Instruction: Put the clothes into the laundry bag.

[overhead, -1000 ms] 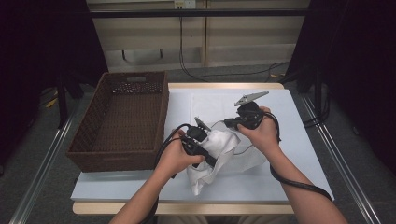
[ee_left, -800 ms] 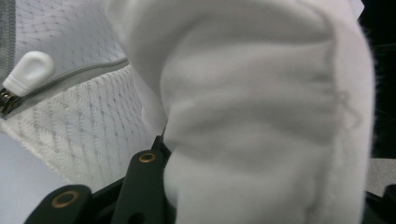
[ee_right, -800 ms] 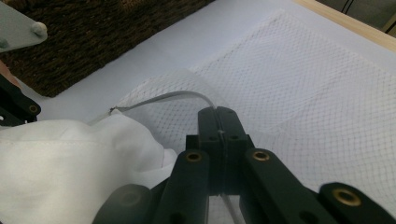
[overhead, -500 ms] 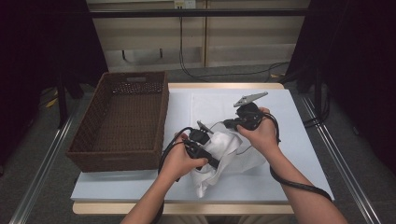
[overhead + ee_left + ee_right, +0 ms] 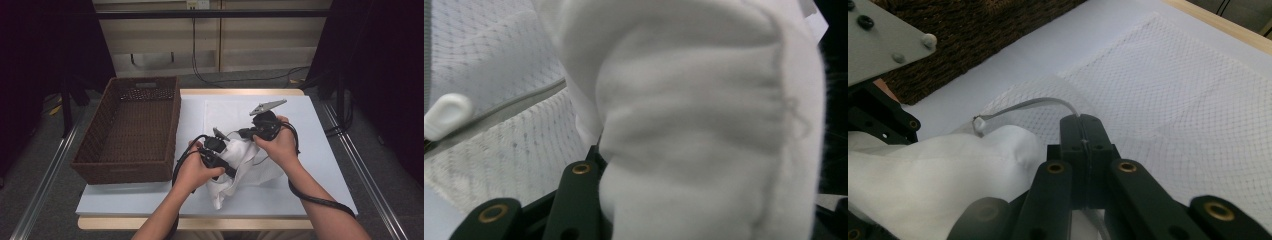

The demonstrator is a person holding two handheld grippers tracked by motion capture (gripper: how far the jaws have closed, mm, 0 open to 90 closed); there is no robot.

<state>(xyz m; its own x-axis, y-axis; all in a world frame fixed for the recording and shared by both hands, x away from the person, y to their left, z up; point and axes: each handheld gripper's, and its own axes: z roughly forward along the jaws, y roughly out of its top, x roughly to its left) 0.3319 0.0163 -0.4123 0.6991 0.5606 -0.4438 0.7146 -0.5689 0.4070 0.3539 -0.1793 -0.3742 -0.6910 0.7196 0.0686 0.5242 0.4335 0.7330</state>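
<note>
Nearest the person, in the high view, the left gripper [image 5: 223, 167] sits low over the front half of the table [image 5: 320, 170], its jaws buried in a bunched white cloth [image 5: 235, 175] that spills from them toward the table's near edge. In the left gripper view the same white cloth [image 5: 704, 125] bulges out right at the jaws and hides their tips; one black jaw shows at the cloth's left side, so the left tongs are pinching a fold of it. To the left of that fold, a little farther off, lies a white mesh bag [image 5: 489, 105] with a grey drawcord [image 5: 509, 105] across it and a white cord stopper [image 5: 446, 115] at the cord's end. Just beyond the left gripper and to its right, the right gripper [image 5: 245, 134] is held close by, cloth lying between the two. In the right gripper view its jaws are pressed together on the grey drawcord [image 5: 1038, 103], which loops out from the tips toward a small white cord end [image 5: 979, 123]; the white cloth [image 5: 938, 170] lies just to the left of these jaws, touching them low down. Past the tips the mesh bag [image 5: 1173, 95] spreads flat on the table. Farthest from both tongs, well to the left gripper's left, stands a brown wicker basket [image 5: 132, 127].
</note>
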